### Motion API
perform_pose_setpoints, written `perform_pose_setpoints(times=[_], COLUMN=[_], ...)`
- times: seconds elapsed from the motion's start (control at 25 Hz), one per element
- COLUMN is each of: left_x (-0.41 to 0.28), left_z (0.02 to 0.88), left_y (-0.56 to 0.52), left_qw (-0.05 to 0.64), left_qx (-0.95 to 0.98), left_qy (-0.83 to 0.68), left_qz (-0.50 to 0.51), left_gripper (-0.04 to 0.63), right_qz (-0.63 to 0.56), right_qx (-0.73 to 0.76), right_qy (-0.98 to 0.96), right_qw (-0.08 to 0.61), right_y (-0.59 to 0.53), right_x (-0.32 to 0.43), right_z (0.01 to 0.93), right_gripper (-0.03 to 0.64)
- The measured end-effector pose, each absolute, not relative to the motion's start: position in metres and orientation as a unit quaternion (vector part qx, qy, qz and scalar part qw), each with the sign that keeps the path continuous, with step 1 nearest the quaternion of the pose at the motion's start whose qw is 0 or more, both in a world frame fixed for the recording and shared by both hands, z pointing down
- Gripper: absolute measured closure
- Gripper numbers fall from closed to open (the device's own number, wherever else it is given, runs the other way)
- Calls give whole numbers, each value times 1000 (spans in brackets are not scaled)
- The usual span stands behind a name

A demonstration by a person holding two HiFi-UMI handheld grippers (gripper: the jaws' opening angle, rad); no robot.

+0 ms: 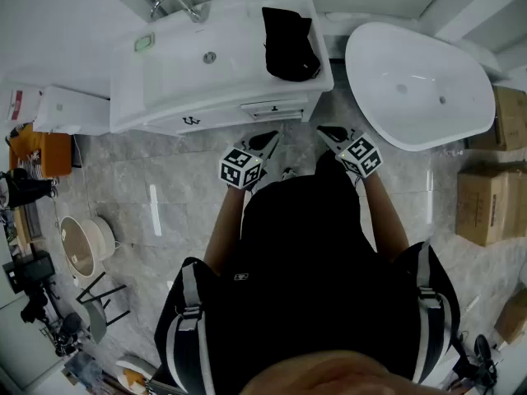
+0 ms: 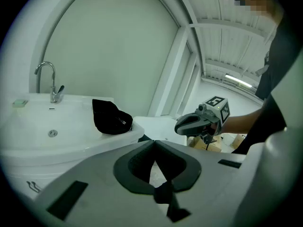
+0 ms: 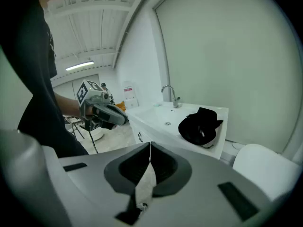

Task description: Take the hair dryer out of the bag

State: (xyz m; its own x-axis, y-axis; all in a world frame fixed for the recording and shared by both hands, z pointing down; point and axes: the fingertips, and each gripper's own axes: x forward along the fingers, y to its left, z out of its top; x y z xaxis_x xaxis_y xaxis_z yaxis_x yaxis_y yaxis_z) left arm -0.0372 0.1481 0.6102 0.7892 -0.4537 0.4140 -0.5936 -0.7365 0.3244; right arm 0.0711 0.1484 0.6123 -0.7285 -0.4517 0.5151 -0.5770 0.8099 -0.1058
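Observation:
A black bag [image 1: 288, 44] lies crumpled on the right end of the white vanity top [image 1: 247, 15]. It also shows in the left gripper view [image 2: 111, 117] and the right gripper view [image 3: 200, 126]. No hair dryer is visible. My left gripper [image 1: 268, 142] is held in front of the vanity, short of the bag, jaws shut with nothing between them [image 2: 154, 143]. My right gripper [image 1: 329, 132] hangs beside it to the right, also shut and empty [image 3: 150, 146]. Each gripper sees the other: the right gripper [image 2: 199, 122], the left gripper [image 3: 102, 111].
The vanity holds a basin [image 1: 206, 56] with a chrome faucet [image 1: 173, 5] and a green soap bar [image 1: 145, 42]. A white bathtub [image 1: 420, 85] stands to the right, with cardboard boxes [image 1: 486, 204] beyond it. A round basket [image 1: 82, 245] sits on the tiled floor at the left.

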Motion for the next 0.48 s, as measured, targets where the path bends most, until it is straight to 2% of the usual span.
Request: perform_pose_setpoints(times=[0.48], left_x=[-47], left_z=[605], left_y=[152], left_qw=[227], left_qx=[920], left_qy=[-284], left_qz=[147], left_gripper=[579], right_qz=[134], right_qx=[282], right_qy=[-917], right_qw=[249], right_y=[150], right_x=[63], right_z=[617], right_gripper=[557])
